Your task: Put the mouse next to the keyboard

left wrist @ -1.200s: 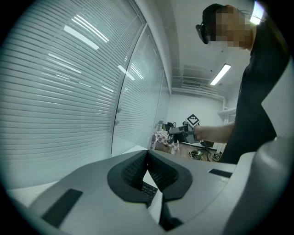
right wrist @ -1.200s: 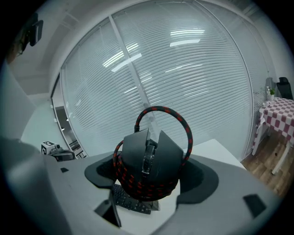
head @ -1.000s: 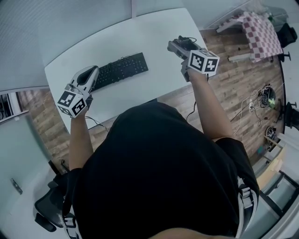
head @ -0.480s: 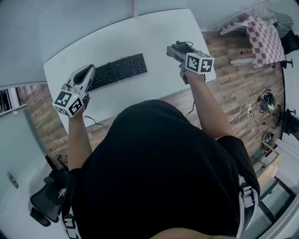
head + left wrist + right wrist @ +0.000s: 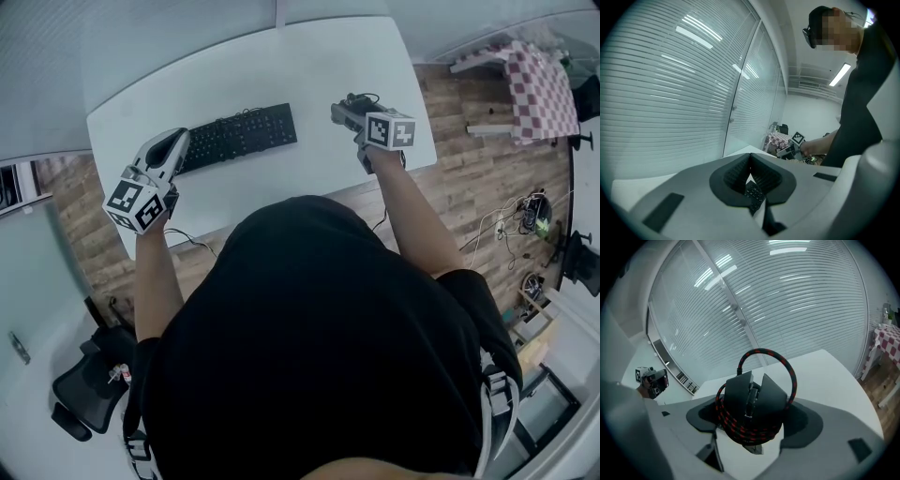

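Note:
A black keyboard (image 5: 239, 138) lies on the white table (image 5: 309, 66), left of centre. My right gripper (image 5: 347, 109) hovers over the table's right part, shut on a black mouse (image 5: 752, 397) that has its red-and-black braided cable (image 5: 787, 369) wound round it. In the head view the mouse (image 5: 357, 99) sits at that gripper's tip, well right of the keyboard. My left gripper (image 5: 174, 142) is shut and empty at the keyboard's left end. Its closed jaws (image 5: 750, 171) leave a slit that shows some of the keyboard's keys (image 5: 753, 194).
The table's near edge runs just in front of both grippers, with wooden floor (image 5: 469, 159) beyond it on the right. A checked cloth (image 5: 539, 75) and loose cables (image 5: 532, 211) lie to the right, an office chair (image 5: 84, 412) at lower left. Blinds on glass walls (image 5: 787, 296) stand behind the table.
My right gripper with the mouse has drifted slightly left, toward the keyboard. The left gripper has hardly moved and stays shut.

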Demonstrator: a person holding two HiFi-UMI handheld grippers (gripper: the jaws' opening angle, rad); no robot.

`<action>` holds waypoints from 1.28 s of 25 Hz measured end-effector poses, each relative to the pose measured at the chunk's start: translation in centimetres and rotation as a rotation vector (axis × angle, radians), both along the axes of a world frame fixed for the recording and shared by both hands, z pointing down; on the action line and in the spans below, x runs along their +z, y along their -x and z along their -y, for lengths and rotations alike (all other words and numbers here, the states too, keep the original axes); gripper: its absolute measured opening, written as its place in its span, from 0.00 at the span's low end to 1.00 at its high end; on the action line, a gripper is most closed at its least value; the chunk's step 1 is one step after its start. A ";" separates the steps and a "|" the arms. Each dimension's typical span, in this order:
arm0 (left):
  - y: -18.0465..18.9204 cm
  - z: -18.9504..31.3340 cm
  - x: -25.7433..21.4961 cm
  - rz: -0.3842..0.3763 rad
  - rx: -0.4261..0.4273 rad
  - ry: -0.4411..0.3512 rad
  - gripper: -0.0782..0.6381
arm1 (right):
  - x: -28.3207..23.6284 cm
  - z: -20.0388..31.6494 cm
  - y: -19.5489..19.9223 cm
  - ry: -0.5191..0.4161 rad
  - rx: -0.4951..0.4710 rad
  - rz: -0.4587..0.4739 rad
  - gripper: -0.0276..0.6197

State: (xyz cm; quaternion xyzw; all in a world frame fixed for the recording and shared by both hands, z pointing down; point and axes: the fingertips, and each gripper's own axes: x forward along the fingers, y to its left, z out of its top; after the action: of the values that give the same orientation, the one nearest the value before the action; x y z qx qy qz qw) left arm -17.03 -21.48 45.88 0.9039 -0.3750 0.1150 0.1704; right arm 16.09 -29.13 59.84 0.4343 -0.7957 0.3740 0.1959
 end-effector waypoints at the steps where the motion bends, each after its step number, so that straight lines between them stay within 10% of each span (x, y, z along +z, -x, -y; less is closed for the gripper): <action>1: 0.0 0.1 0.2 0.000 -0.002 0.007 0.14 | 0.8 0.0 0.0 0.016 -0.003 -0.005 0.63; 32: -1.1 2.9 4.6 -0.004 -0.029 0.133 0.14 | 15.1 -0.2 0.5 0.290 -0.142 -0.158 0.63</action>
State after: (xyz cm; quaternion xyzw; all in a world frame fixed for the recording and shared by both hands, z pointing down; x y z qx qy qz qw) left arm -15.95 -24.36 50.46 0.8853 -0.3791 0.1357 0.2326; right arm 15.60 -28.90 74.98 0.3724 -0.7442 0.4346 0.3444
